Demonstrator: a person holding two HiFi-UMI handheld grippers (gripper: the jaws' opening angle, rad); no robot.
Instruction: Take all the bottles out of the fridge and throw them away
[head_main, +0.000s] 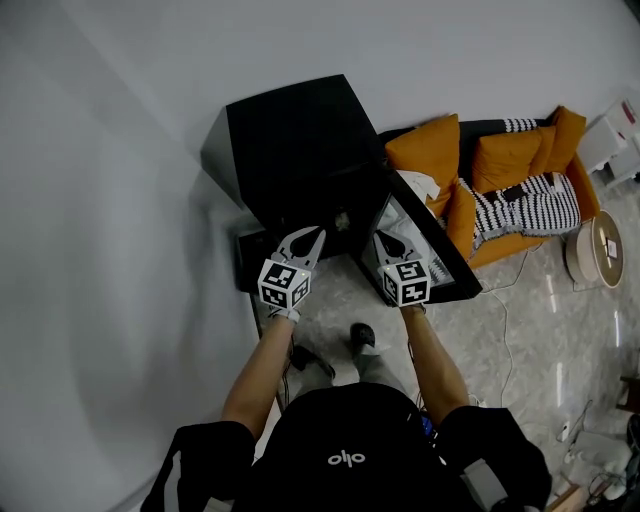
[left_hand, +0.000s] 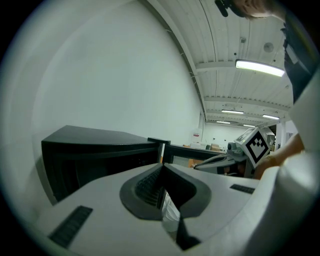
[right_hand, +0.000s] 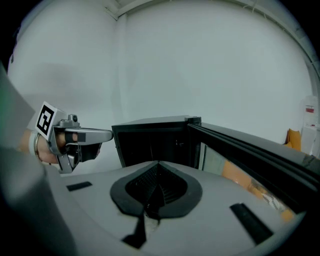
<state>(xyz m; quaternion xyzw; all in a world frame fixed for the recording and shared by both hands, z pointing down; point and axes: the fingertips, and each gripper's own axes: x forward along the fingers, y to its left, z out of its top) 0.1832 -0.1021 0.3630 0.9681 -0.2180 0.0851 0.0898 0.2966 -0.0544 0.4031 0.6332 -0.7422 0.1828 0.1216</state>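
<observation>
A black mini fridge (head_main: 295, 150) stands against the wall, its door (head_main: 432, 245) swung open to the right. The inside is dark and no bottle shows in any view. My left gripper (head_main: 318, 233) hovers just in front of the fridge opening with its jaws together and nothing between them. Beside it, at the inner face of the door, my right gripper (head_main: 381, 239) is also shut and empty. In the left gripper view the fridge (left_hand: 100, 150) lies ahead of the closed tips (left_hand: 162, 167). The right gripper view shows the dark opening (right_hand: 155, 142) past the closed tips (right_hand: 159, 164).
An orange sofa (head_main: 500, 165) with a striped blanket stands right behind the open door. A round white object (head_main: 598, 250) sits on the marble floor at the far right. A plain wall (head_main: 100, 200) runs along the left. The person's shoe (head_main: 362, 335) is near the fridge front.
</observation>
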